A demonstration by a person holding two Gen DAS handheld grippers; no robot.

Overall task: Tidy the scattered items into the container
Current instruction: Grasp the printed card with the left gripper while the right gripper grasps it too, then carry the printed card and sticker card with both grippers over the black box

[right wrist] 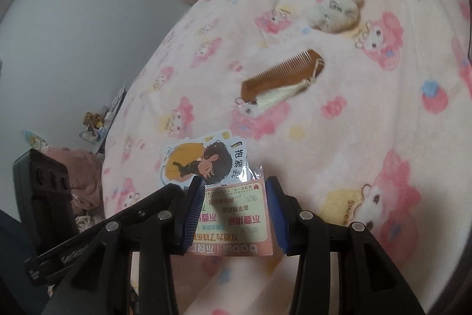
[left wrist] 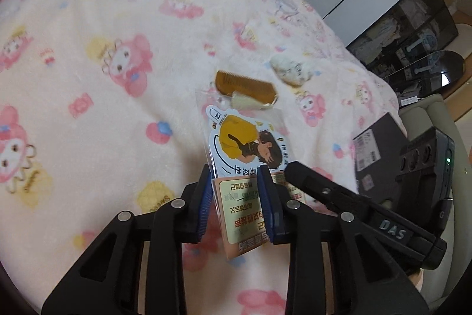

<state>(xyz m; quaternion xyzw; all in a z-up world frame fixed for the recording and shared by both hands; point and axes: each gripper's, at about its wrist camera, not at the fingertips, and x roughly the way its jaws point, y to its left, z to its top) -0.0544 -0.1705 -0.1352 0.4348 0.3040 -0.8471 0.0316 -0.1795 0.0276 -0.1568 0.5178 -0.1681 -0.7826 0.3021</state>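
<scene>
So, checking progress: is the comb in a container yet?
No. The comb lies flat on the blanket, beside the fluffy toy.

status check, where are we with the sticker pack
left tongs and right tongs parted astride sticker pack, grip unclear. comb and plush toy beyond on blanket. nothing blocking.

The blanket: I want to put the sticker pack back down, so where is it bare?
Bare blanket spreads wide on the comb's side away from the fluffy toy. Crowded: comb, toy and sticker pack cluster together, with the black box at the bed edge.
</scene>
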